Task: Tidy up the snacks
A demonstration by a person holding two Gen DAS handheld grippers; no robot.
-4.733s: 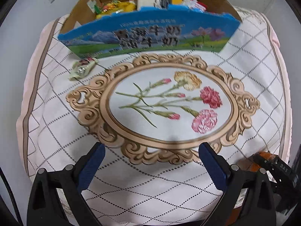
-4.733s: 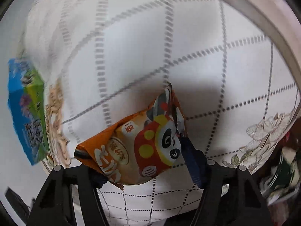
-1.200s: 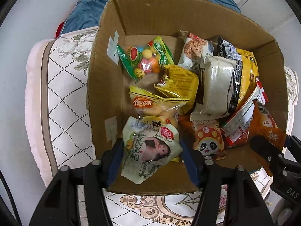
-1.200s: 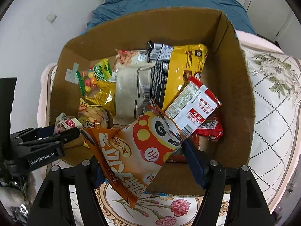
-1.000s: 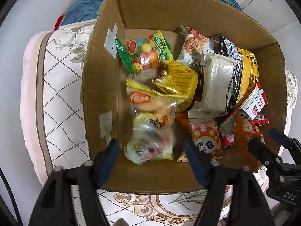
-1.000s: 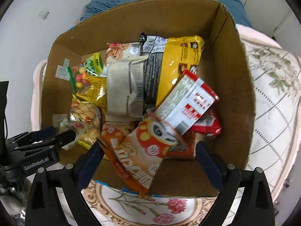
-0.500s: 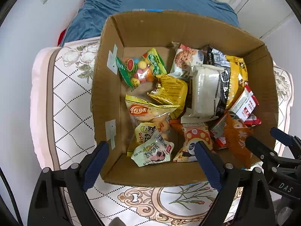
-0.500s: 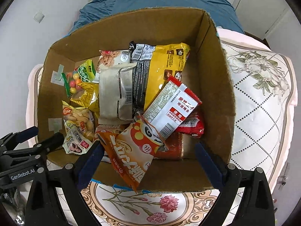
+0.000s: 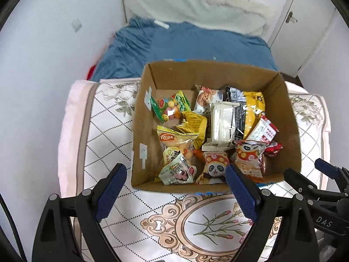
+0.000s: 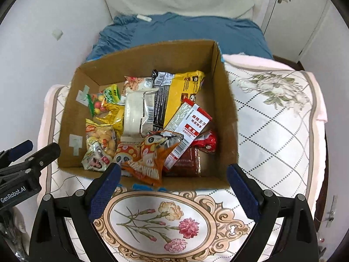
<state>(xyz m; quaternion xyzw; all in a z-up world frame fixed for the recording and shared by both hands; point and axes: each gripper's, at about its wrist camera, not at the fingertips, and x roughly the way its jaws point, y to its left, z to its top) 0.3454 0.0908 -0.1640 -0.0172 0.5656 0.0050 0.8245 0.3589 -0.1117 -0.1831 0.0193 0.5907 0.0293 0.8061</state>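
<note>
An open cardboard box [image 9: 290,118] [image 10: 226,109] stands on the quilted mat, full of snack packets. The pale green packet [image 9: 176,171] [image 10: 94,157] lies at the box's near left corner. The orange panda bag [image 9: 249,160] [image 10: 148,155] lies at the near middle, next to a second panda packet [image 9: 212,167]. My left gripper [image 9: 175,186] is open and empty, held above the mat in front of the box. My right gripper [image 10: 173,184] is open and empty, also in front of the box; it shows at the right edge of the left wrist view [image 9: 305,174].
The floral mat [image 9: 207,224] [image 10: 157,224] covers the surface in front of the box. A blue blanket [image 9: 185,41] and a white pillow [image 9: 196,6] lie behind it. A white door [image 9: 305,21] is at the far right. White walls flank the left.
Both grippers opened and let their packets drop into the box, then drew back and up. The box now looks smaller and farther away in both views.
</note>
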